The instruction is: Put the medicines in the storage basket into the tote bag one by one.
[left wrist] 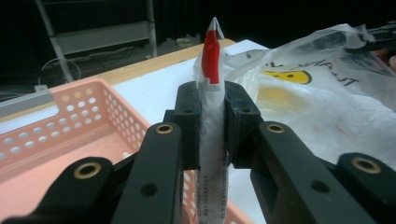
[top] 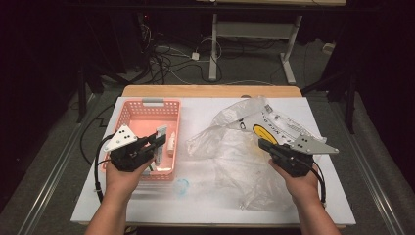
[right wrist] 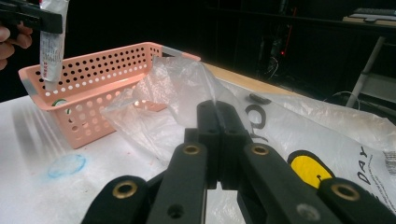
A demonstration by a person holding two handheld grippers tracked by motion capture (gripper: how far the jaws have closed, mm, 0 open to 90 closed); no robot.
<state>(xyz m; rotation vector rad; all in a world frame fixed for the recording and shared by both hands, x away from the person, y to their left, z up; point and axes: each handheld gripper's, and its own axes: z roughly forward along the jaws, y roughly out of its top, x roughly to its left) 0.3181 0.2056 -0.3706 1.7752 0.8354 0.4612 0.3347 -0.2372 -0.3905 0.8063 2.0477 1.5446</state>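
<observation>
High view: the left gripper (top: 155, 142) clamps a white tube (top: 160, 139) over the perforated pink basket (top: 128, 111) near the desk's left edge. Left gripper view: the tube's (left wrist: 212, 116) crimped end is red. Right gripper view: the right gripper (right wrist: 216, 112), jaws together, pinches a crinkled clear plastic bag (right wrist: 322, 123) printed "DAY".

High view looks down; gripper views, close and level, share the basket (left wrist: 60, 116).

Glossy crinkled plastic bag (top: 244, 147) (perforated plastic basket (top: 147, 115))
</observation>
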